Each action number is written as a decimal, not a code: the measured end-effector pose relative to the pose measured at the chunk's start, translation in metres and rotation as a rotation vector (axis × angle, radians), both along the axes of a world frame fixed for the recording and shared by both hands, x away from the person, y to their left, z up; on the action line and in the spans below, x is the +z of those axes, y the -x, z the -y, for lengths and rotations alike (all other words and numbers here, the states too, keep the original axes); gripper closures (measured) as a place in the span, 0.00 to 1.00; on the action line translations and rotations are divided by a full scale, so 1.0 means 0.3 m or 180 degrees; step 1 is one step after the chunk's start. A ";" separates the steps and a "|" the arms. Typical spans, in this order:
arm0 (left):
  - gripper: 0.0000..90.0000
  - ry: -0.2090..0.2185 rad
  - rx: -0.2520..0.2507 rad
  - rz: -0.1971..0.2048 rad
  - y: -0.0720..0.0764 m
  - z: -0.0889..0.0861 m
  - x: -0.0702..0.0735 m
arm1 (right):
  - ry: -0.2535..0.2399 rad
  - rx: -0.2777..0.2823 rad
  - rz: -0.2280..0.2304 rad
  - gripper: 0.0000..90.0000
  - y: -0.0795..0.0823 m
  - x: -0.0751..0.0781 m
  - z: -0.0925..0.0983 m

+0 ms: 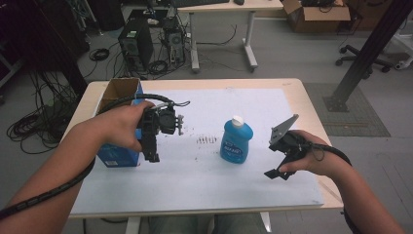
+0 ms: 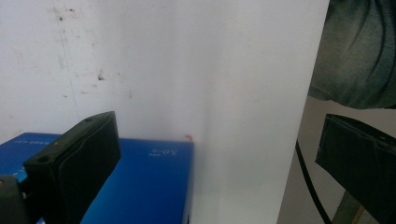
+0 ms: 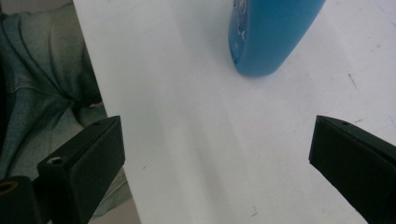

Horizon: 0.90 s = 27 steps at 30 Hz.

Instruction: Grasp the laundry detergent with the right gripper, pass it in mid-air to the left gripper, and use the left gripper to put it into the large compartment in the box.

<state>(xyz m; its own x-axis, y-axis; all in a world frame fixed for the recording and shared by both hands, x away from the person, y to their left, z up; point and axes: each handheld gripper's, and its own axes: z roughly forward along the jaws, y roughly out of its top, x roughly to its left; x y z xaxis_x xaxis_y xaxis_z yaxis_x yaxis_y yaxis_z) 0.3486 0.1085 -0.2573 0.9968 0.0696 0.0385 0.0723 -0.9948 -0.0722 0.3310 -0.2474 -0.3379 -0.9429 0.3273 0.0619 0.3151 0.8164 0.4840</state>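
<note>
a blue bottle (image 1: 236, 143) with a white cap (image 1: 237, 120) stands upright on the white table (image 1: 204, 185), just right of the middle, its long axis vertical and the cap pointing straight up; its broader labelled face is turned toward the person. in the right gripper view the bottle's rounded blue body (image 3: 271, 35) comes in from the top edge, ahead of the jaws and apart from them, with bare table between. the right gripper (image 1: 273, 173) is held above the table to the right of the bottle, near it but not touching, with its grey three-cornered plate raised on top; its two black jaws are spread wide, nothing between them. the left gripper (image 1: 152, 157) is held in the left hand (image 1: 124, 126) above the left part of the table, jaws pointing down, just beside a blue cardboard box (image 1: 119, 146) with an open top that stands at the table's left edge. in the left gripper view its jaws are also set wide apart and hold nothing, with the blue box (image 2: 144, 182) below them and the table edge running past. the bottle lies between the two grippers, nearer the right one. a few small dark marks (image 1: 206, 140) sit on the table left of the bottle.
</note>
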 end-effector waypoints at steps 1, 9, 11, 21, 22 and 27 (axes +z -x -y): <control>0.00 0.0007 0.0003 0.0000 0.000 0.000 0.000 | -0.0039 -0.0013 0.0019 0.04 -0.001 -0.003 0.003; 0.00 -0.0009 -0.0007 -0.0015 0.003 0.009 -0.001 | -0.0294 -0.0122 0.0116 0.04 -0.017 -0.033 0.022; 0.00 -0.0012 -0.0012 -0.0013 0.003 0.013 -0.002 | -0.0337 -0.0144 0.0134 0.03 -0.021 -0.043 0.026; 0.00 0.0026 -0.0039 -0.0003 0.010 0.024 0.017 | -0.0644 -0.0305 0.0293 0.03 -0.042 -0.084 0.039; 0.00 0.0033 -0.0033 0.0001 0.011 0.024 0.019 | -0.0683 -0.0316 0.0311 0.03 -0.043 -0.089 0.040; 0.00 0.0079 -0.0028 0.0005 0.013 0.022 0.035 | -0.0869 -0.0355 0.0365 0.02 -0.054 -0.113 0.039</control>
<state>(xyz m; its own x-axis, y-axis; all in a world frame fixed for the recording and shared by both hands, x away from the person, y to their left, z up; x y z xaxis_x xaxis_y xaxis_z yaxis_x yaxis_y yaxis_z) 0.3447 0.1019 -0.2468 0.9973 0.0619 0.0384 0.0637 -0.9968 -0.0474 0.3473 -0.2592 -0.3718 -0.9081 0.4149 0.0571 0.3261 0.6149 0.7181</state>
